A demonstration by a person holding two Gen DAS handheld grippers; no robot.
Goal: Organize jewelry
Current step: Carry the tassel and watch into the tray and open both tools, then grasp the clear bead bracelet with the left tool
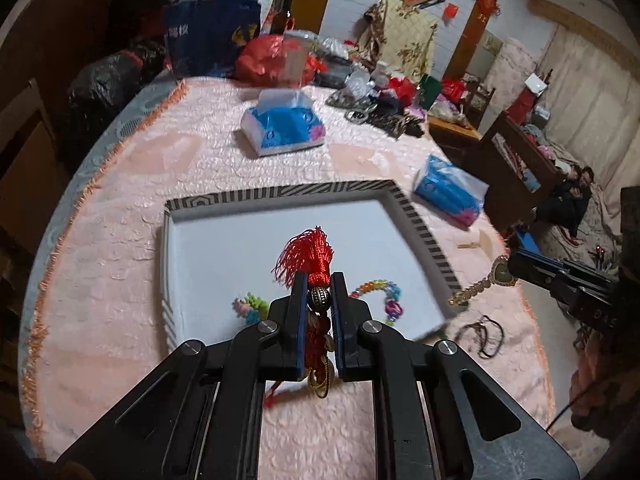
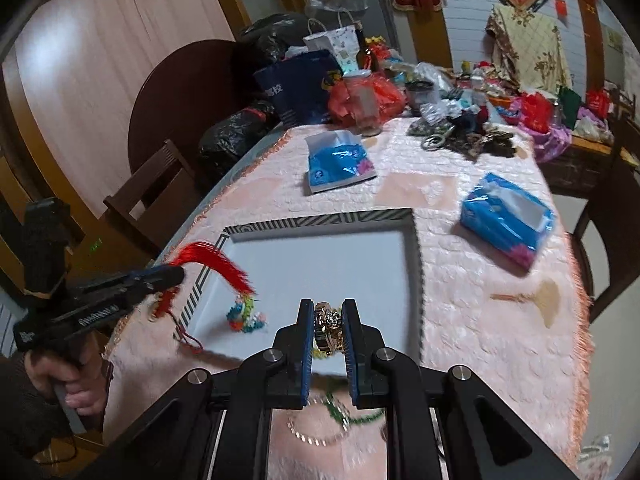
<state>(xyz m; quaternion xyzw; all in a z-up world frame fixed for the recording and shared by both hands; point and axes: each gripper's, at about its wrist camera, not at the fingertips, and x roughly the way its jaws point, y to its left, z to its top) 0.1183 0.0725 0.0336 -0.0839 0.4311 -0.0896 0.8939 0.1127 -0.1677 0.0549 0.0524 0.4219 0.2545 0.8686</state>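
Left gripper [image 1: 319, 280]: my fingers pinch the red tassel charm [image 1: 310, 254], held above the tray's [image 1: 280, 194] near edge. Right gripper [image 2: 327, 307]: fingers clamp the gold watch [image 2: 329, 326], also over the tray. Two beaded bracelets [image 1: 250, 306] lie inside it, on the bench [image 1: 120, 260].

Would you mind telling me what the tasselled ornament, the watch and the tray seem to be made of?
Red tassel ornament in the left tool: fine silky thread, loose and frayed, with a ribbed metallic-looking bead below.
Gold watch in the right tool: shiny gold-toned metal links, probably plated.
Tray: smooth matte white base and striped printed rim; plastic or coated card, hard to tell.
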